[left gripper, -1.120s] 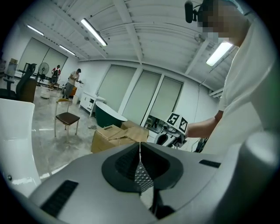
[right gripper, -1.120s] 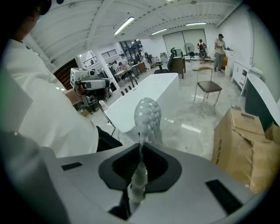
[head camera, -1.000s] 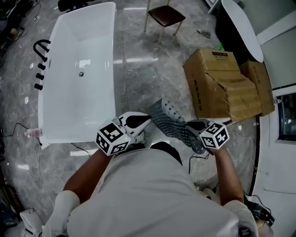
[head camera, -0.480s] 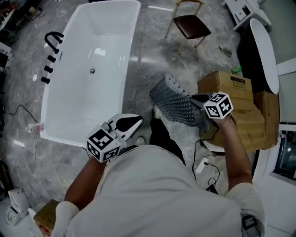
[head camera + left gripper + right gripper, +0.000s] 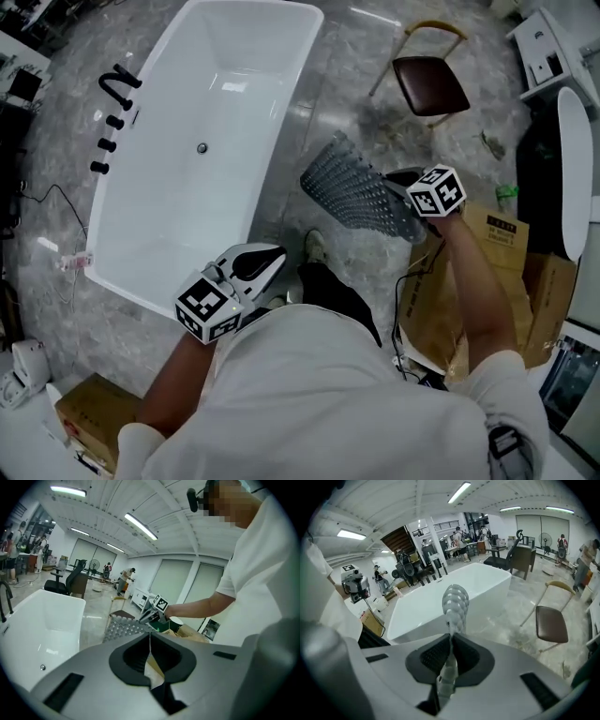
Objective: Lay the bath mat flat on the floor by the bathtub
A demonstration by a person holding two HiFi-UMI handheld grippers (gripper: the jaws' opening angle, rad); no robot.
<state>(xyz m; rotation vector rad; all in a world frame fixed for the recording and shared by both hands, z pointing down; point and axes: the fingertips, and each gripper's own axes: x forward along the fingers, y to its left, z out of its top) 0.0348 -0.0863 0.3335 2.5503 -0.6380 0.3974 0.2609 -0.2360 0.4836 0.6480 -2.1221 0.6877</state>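
The grey studded bath mat (image 5: 354, 192) hangs in the air over the marble floor (image 5: 328, 94), to the right of the white bathtub (image 5: 202, 141). My right gripper (image 5: 401, 181) is shut on the mat's right edge. In the right gripper view the mat (image 5: 454, 603) stands edge-on out of the shut jaws, with the bathtub (image 5: 417, 606) behind it. My left gripper (image 5: 277, 255) is low near the person's body, shut and empty, apart from the mat. In the left gripper view the mat (image 5: 123, 629) and the right gripper (image 5: 151, 613) show beyond the shut jaws.
A brown-seated chair (image 5: 431, 84) stands past the mat. Cardboard boxes (image 5: 502, 272) lie at the right. Black tap fittings (image 5: 112, 94) and cables (image 5: 47, 202) lie left of the tub. A small box (image 5: 89, 412) sits at bottom left. The person's foot (image 5: 316, 246) is by the tub's corner.
The right gripper has lifted the mat up and to the right, away from the left gripper. The left gripper has stayed low by the body. The head view has swung round.
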